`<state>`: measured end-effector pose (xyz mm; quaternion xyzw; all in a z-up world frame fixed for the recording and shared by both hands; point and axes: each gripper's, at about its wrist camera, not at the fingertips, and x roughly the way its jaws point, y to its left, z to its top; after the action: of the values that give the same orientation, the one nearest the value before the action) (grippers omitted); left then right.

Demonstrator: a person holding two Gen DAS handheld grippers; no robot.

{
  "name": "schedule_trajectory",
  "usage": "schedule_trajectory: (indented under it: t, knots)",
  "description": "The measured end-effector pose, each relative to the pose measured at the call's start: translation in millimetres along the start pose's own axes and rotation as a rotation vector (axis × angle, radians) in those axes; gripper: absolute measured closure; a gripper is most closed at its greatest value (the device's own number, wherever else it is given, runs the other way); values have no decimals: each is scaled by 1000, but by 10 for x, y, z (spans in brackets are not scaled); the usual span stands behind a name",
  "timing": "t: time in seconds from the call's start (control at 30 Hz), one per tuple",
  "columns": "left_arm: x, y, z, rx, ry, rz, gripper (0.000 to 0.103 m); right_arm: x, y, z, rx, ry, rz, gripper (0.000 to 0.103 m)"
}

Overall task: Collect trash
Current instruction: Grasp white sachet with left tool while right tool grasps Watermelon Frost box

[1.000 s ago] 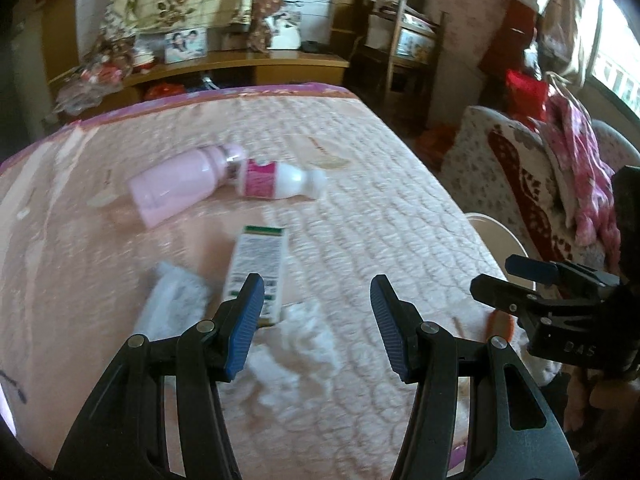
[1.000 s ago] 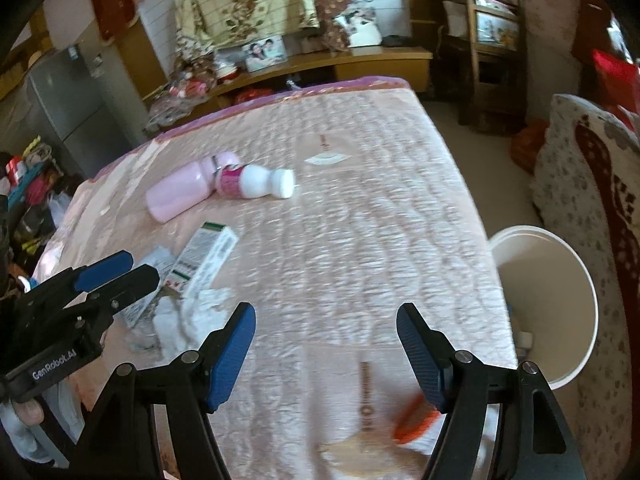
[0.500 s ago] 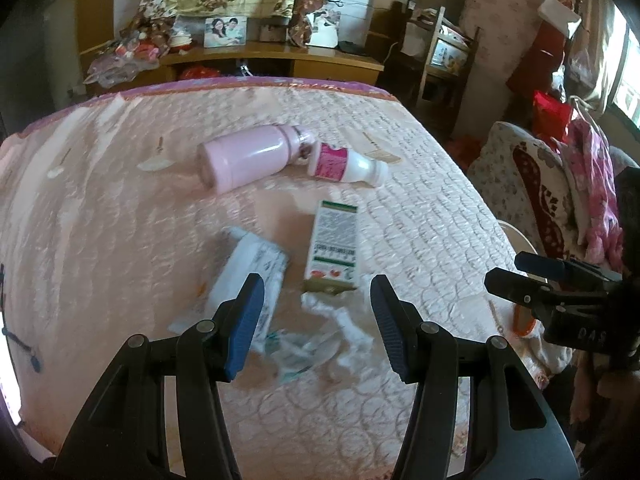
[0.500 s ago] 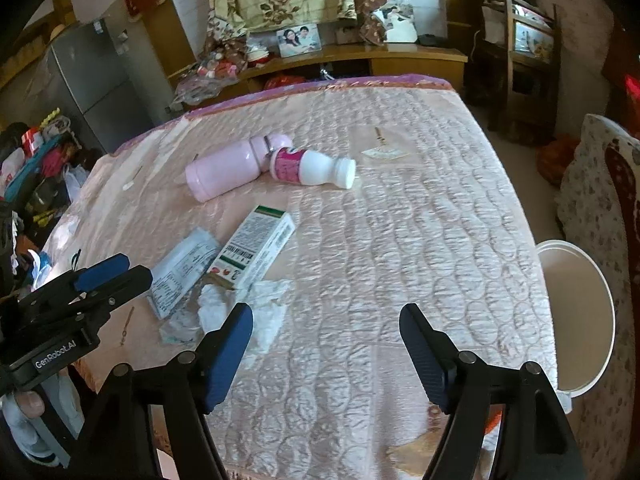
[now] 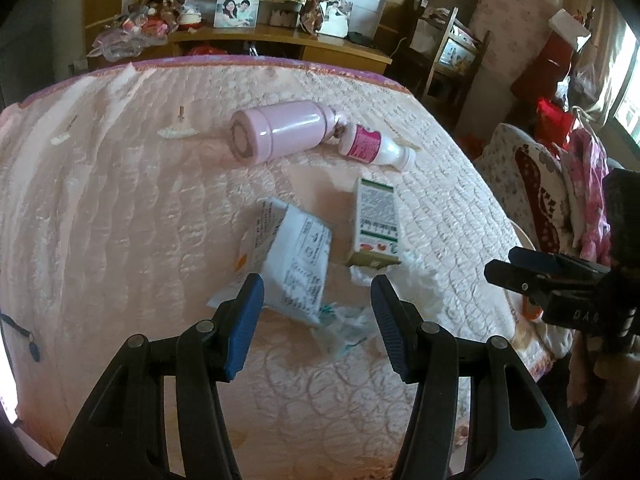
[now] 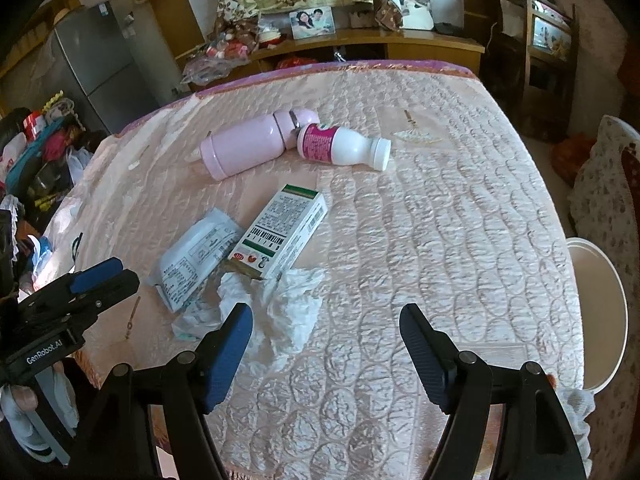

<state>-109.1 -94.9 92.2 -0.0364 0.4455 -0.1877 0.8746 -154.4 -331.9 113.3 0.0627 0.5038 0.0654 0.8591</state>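
Trash lies on a pink quilted table [image 6: 440, 220]: a white plastic wrapper [image 5: 296, 256] [image 6: 196, 256], a green and white carton [image 5: 376, 220] [image 6: 280, 236], crumpled white tissue [image 6: 288, 312] [image 5: 416, 280], a white bottle with a pink label [image 6: 340, 146] [image 5: 372, 146] and a pink flask [image 6: 248, 146] [image 5: 280, 132]. My left gripper [image 5: 318, 320] is open and empty, just short of the wrapper. My right gripper [image 6: 326, 352] is open and empty, over the table's near edge beside the tissue. Each gripper shows in the other's view, the left one [image 6: 80, 292] and the right one [image 5: 552, 276].
A white bin [image 6: 600, 312] stands on the floor off the table's right edge. A patterned sofa [image 5: 532, 184] with pink cloth is at the right. A wooden shelf [image 6: 380, 40] with photos and a grey fridge [image 6: 92, 68] stand behind the table.
Both grippers have drawn back and risen, so more of the table shows. The left view has swung left, bringing the wrapper between its fingers. The trash has not moved.
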Motion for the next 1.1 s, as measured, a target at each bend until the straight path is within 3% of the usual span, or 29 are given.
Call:
schedule_trajectory:
  t: [0.43,0.5,0.8,0.97,1.1]
  knots:
    - [308,190,56,-15,73,-22,47,303,92,118,2,40,27,29]
    - [398,200,93,-18,86,-34,43,316,81,144,6,37,29,29]
    - [790,93,265,66,127,31,43,375,-26,234,42,38,31,29]
    - [1002,119,302,68,161,60,43,502,3,363,61,40,45,29]
    - [978,195,308,48,135,51,43,689,78,486,79,66,67,29]
